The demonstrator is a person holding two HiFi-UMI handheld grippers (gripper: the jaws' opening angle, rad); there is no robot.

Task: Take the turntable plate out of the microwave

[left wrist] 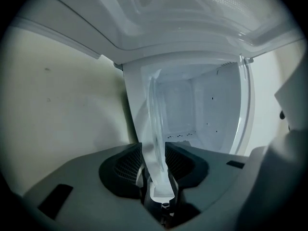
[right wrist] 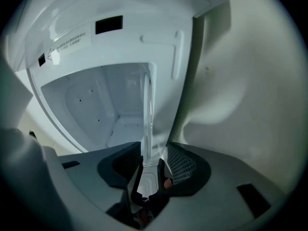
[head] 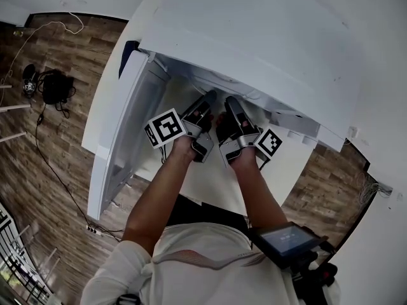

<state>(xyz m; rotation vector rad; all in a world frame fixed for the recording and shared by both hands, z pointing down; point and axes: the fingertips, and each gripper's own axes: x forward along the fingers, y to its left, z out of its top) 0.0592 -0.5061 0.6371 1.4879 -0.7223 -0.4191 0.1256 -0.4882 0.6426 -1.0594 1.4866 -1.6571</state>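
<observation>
Standing edge-on, the turntable plate (left wrist: 155,119) is flanked by the left gripper's (left wrist: 154,154) spread jaws, not clamped. Same w/ right gripper (right wrist: 154,154): jaws wide, plate rim btw. them.

You stand over a floor (head: 57,164) of dark brown wood planks. A white table (head: 137,21) sits on it beside a plain white wall (head: 388,18) with a small socket (head: 351,132). To your left a black tangle of cables (head: 54,86) lies on the planks, a thin black cord (head: 57,173) trailing from it. A pale cord (head: 44,27) loops beyond. The light is soft and even.
</observation>
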